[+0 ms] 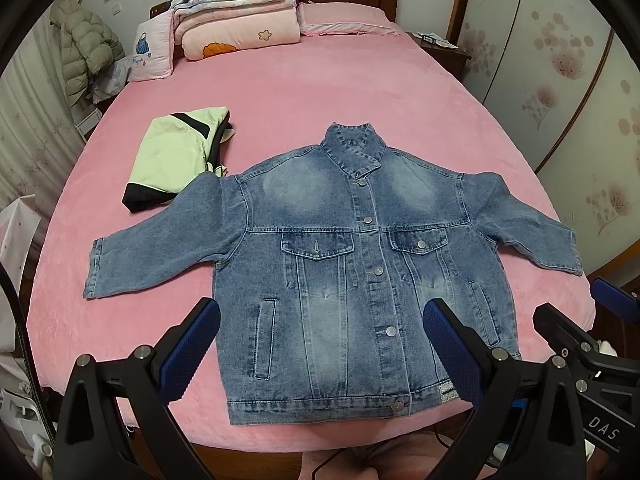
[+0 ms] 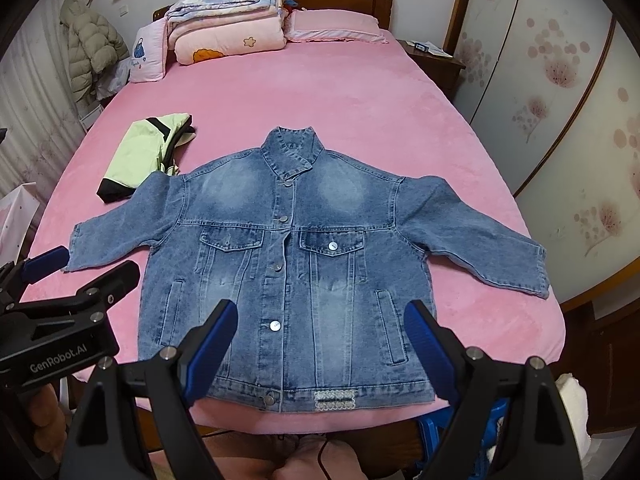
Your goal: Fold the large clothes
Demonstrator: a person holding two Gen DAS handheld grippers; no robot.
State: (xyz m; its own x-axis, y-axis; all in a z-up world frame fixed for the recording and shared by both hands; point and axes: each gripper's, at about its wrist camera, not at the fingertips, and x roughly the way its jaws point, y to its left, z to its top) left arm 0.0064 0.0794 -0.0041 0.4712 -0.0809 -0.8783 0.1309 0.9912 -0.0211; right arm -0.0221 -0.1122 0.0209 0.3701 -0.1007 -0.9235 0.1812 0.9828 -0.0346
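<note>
Left gripper (image 1: 320, 344), black with blue ribbed pads: jaws spread wide, grasping nothing, poised above the jacket's lower hem.

Right gripper (image 2: 320, 344), same make: jaws likewise released and empty, above the hem.

Faded blue denim jacket (image 1: 356, 280): laid flat, front up, at the near edge of the pink plush bed cover (image 1: 320, 92); buttoned, collar upright, both sleeves spread outward, two flap chest pockets, two slit pockets, pale woven label at the hem.

Folded pale-green and black garment (image 1: 176, 156): just beyond the jacket's left-side sleeve, touching its shoulder.

Stacked pink and floral quilts (image 1: 236, 12): at the headboard.
</note>
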